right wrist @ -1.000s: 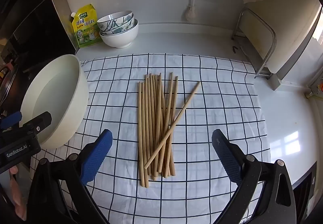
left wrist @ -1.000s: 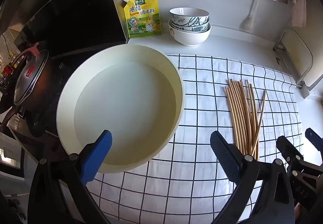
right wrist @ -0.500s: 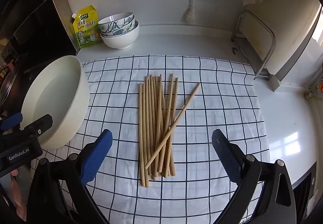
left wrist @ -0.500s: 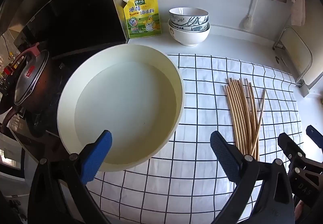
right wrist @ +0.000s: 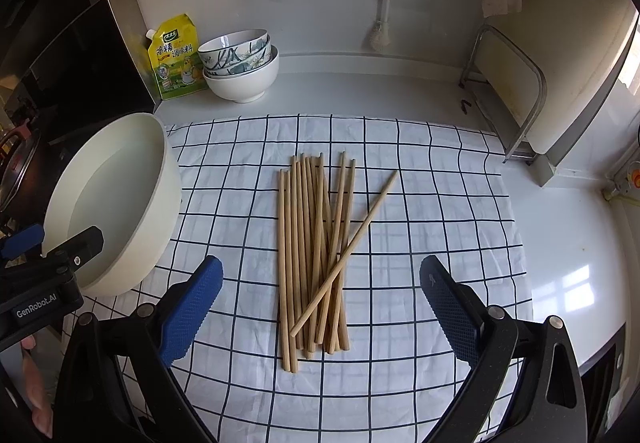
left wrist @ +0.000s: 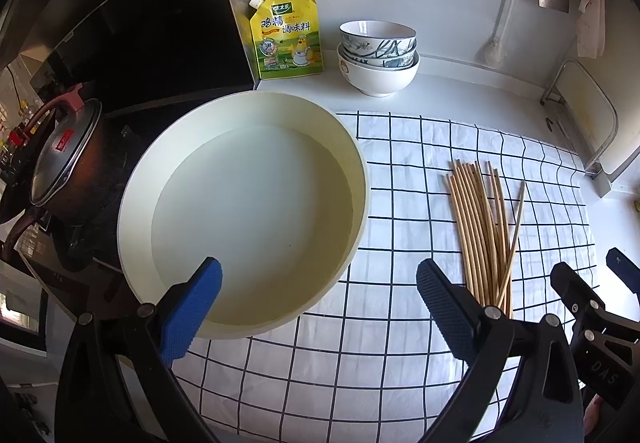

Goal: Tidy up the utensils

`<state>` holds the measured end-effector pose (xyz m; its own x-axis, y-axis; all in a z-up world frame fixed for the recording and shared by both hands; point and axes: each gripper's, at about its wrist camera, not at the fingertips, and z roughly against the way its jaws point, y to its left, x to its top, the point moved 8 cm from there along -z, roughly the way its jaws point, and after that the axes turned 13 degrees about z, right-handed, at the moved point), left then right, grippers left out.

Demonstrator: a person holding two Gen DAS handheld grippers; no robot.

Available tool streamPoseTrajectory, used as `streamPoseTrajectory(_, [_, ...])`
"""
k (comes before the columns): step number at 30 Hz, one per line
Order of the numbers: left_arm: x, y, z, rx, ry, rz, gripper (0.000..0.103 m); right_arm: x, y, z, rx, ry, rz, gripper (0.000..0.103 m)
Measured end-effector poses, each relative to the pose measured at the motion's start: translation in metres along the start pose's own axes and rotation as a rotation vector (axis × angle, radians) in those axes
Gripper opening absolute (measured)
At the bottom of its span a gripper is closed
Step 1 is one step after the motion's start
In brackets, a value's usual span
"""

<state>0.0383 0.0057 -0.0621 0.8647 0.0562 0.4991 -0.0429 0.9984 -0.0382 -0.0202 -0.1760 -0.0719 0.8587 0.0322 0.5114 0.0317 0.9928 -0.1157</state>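
the chopsticks [right wrist: 316,259] are lying on the checked cloth [right wrist: 440,211] straight ahead of the right tongs [right wrist: 320,303], long axis running away from them; both right and left tongs [left wrist: 318,303] are gaping wide, empty, the right nearer.

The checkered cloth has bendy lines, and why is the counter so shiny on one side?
Both wrist views: the fisheye lens curves the checkered cloth's straight lines. Right wrist view: the white counter mirrors a bright window.
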Motion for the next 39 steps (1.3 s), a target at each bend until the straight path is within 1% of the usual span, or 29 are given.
streamPoseTrajectory(39, [0.0012,0.0038,-0.0022,0.004,-0.004,0.014,0.096,0.003,0.0006,-0.0025,0.006,-0.006,-0.004,0.094])
